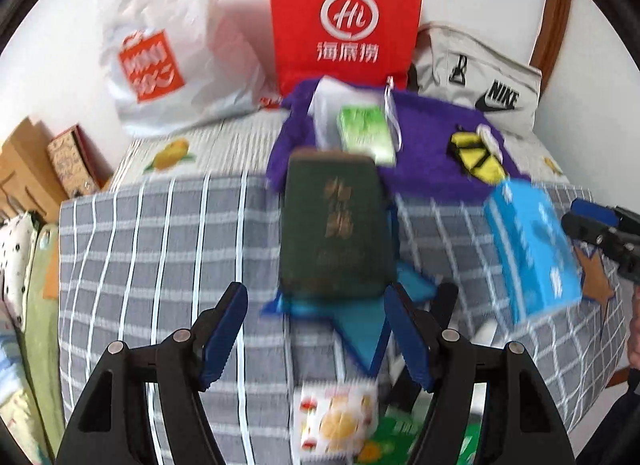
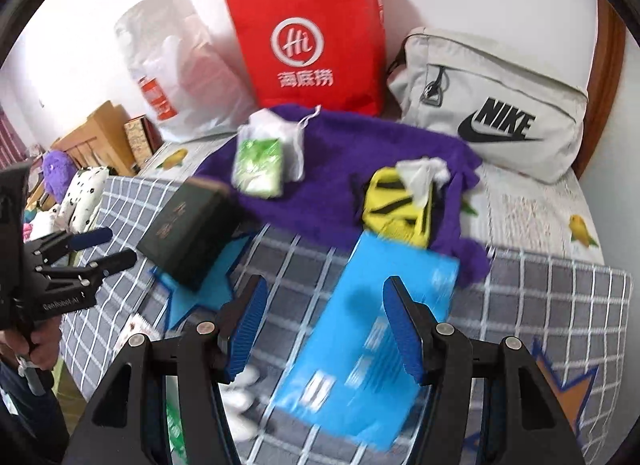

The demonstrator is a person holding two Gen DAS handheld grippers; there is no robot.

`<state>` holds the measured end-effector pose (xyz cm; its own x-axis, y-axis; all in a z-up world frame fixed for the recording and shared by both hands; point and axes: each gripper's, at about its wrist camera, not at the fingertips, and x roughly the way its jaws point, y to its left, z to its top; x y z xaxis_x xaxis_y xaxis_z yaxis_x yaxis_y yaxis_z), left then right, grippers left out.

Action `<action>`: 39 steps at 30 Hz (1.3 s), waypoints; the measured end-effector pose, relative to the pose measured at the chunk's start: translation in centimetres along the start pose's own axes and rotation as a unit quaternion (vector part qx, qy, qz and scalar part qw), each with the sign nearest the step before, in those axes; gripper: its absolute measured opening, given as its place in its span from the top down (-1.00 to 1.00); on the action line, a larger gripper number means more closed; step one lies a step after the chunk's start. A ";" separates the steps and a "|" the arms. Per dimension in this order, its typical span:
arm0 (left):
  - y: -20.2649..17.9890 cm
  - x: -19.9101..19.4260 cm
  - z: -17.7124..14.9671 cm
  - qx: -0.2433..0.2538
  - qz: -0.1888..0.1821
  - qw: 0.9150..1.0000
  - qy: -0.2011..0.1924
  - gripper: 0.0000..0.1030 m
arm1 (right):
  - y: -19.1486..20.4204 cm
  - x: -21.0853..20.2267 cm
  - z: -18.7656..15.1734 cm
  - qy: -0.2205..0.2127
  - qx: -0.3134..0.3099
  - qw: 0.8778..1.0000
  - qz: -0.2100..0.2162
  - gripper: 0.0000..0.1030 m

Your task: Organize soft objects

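Little looks sorted yet: the purple fleece (image 2: pixel 320 169) lies mid-bed with tissue packs on and beside it, the blue pack (image 2: pixel 360 345) at its near edge under the empty, half-open right hand-held gripper (image 2: pixel 324 329) (left hand-held gripper (image 1: pixel 316 341) likewise), bags behind, checked quilt (image 1: pixel 160 245) bare leftward.

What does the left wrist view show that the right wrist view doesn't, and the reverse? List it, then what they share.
Only the left wrist view: a white packet with orange print near the bottom edge.

Only the right wrist view: a purple plush toy at the far left, and white shoes on the floor.

Both: the dark green book, blue pack, green tissue pack, yellow pouch, purple fabric, red bag, white plastic bag, Nike bag.
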<state>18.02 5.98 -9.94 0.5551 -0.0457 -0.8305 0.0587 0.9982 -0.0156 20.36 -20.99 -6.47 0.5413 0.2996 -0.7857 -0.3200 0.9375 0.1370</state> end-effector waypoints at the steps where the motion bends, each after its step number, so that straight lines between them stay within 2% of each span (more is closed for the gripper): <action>1: 0.2 0.1 -1.0 -0.001 0.001 1.000 0.004 -0.34 | 0.3 -0.2 -0.6 0.000 0.000 1.000 0.002 -0.17; 8: 0.6 1.0 -6.6 -0.005 0.003 0.999 0.035 -0.34 | 2.4 -0.9 -4.5 0.009 -0.003 1.000 0.005 -0.17; 13: -0.1 1.7 -8.1 0.008 -0.006 0.999 0.037 -0.34 | 3.0 -1.4 -6.1 0.012 0.002 1.000 0.013 -0.17; 15: -0.9 2.5 -8.6 0.015 0.012 0.999 0.045 -0.34 | 3.1 -1.3 -6.6 0.014 0.008 1.000 0.016 -0.17; 26: -2.5 3.0 -8.8 0.027 0.039 0.998 0.037 -0.50 | 3.6 -0.7 -7.9 0.027 0.012 0.999 0.033 -0.17; 32: -1.2 2.9 -9.4 0.019 0.024 0.999 0.039 -0.64 | 3.5 -0.7 -8.2 0.027 0.009 0.999 0.035 -0.17; 35: -0.9 2.9 -9.5 0.012 0.022 0.999 0.037 -0.64 | 3.2 -0.6 -8.3 0.028 0.015 0.999 0.037 -0.17; 39: -1.8 2.8 -9.3 0.035 0.031 0.998 0.032 -0.60 | 3.2 -0.3 -8.4 0.034 0.015 0.999 0.037 -0.17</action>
<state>11.73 4.43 -17.40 0.5059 0.0214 -0.8623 0.0848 0.9936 0.0744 12.66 -19.54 -10.83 0.4630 0.3564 -0.8116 -0.3336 0.9183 0.2130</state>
